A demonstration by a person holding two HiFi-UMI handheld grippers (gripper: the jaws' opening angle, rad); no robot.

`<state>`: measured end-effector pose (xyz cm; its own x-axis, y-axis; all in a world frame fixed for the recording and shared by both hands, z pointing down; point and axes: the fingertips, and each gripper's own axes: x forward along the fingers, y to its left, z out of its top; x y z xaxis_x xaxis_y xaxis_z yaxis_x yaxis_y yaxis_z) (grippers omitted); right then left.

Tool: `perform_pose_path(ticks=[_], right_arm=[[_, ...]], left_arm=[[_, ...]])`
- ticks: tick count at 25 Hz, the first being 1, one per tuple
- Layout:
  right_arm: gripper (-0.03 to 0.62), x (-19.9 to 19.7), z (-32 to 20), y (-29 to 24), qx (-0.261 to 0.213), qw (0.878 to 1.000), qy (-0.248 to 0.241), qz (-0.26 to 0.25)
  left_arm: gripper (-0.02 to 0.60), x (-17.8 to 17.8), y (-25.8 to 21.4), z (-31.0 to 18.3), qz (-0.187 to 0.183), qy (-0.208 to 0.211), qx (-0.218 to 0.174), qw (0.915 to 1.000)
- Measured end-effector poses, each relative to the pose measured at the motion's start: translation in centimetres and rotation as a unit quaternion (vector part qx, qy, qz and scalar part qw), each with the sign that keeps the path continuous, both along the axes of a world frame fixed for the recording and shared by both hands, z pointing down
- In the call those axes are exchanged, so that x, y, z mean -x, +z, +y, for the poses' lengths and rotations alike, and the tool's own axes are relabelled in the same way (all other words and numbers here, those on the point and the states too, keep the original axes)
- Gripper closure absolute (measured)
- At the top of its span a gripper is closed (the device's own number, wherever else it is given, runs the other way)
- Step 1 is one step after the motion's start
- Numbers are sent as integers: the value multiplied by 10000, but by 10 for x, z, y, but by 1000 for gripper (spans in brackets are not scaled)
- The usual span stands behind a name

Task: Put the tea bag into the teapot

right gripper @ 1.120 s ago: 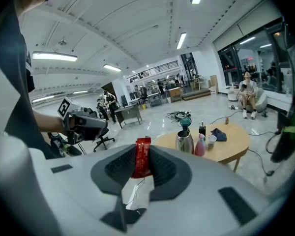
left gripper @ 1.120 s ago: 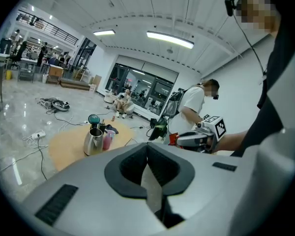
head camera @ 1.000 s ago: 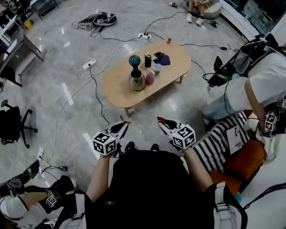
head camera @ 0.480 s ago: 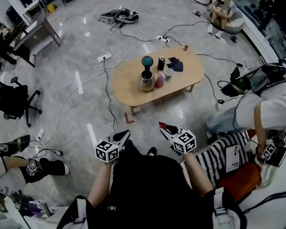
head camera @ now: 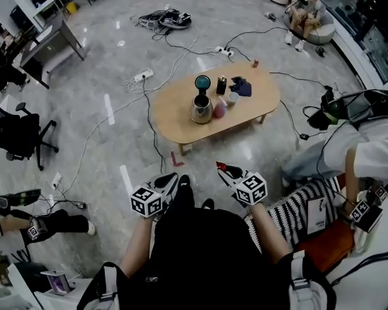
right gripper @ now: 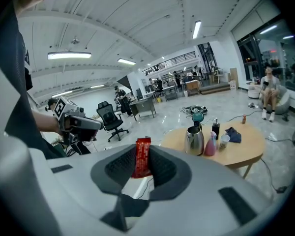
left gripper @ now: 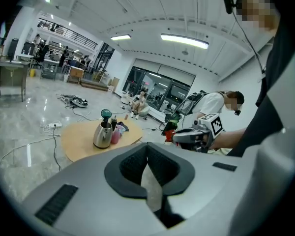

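A steel teapot (head camera: 202,109) stands on the oval wooden table (head camera: 181,124) far ahead, its teal lid (head camera: 202,82) raised. It also shows in the left gripper view, teapot (left gripper: 103,134), and in the right gripper view, teapot (right gripper: 193,140). My right gripper (head camera: 221,168) is shut on a red tea bag (right gripper: 142,159), which stands upright between its pads. My left gripper (head camera: 172,177) hangs beside it at the same height, shut with nothing in it (left gripper: 147,148). Both grippers are well short of the table, over the floor.
Beside the teapot are a pink spray bottle (head camera: 218,108), a paper cup (head camera: 233,98), a black bottle (head camera: 221,84) and a dark cloth (head camera: 242,86). Cables and power strips (head camera: 141,77) cross the floor. A person (head camera: 365,141) stands at the right; an office chair (head camera: 16,137) stands left.
The head view has swung, so the table sits slightly higher and further right in it. My left gripper has sunk a little. The right gripper still holds the tea bag.
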<state>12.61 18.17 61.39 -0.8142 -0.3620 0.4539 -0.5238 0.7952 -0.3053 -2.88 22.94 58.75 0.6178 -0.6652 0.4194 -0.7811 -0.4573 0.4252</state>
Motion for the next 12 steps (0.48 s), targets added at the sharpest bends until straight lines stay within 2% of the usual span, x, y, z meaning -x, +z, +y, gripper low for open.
perform_pose_path(ticks=[5, 12], right_arm=[[514, 10, -14, 5, 80, 9999, 125, 84], [514, 28, -53, 0, 53, 9987, 459, 192]], left_arm=[[571, 9, 2, -30, 51, 175, -17, 9998], [570, 23, 3, -85, 137, 638, 18, 9979]])
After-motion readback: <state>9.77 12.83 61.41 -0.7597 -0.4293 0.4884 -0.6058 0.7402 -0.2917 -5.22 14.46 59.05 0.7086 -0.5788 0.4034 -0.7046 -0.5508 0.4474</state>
